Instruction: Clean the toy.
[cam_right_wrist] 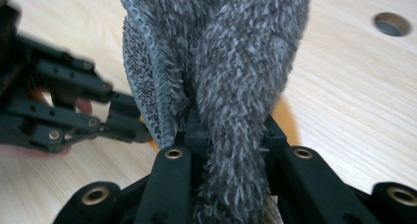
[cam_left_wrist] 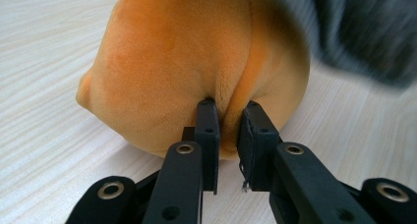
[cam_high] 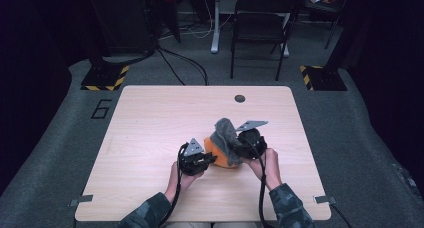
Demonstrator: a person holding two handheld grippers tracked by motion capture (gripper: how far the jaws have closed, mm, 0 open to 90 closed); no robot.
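Orange plush toy (cam_high: 220,155) rests mid-table on the pale wooden table (cam_high: 150,128); my left gripper (cam_left_wrist: 230,121) pinches its seam, my right gripper (cam_right_wrist: 228,135) clamps the grey fluffy cloth (cam_right_wrist: 236,62) draped over it.

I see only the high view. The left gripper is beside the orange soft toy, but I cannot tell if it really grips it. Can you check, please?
Observer: Yes. In the left gripper view, the left gripper is shut on a fold of the orange toy; both pads pinch the plush.
Operator: And the grey cloth, is it held by the right one?
Observer: The right gripper is shut on the grey cloth; the fuzzy fabric runs up between its jaws.
Operator: Does the cloth have two sides?
Observer: Yes. In the right gripper view, one side is fluffy and the other, at the left, looks knitted with a stitched edge.
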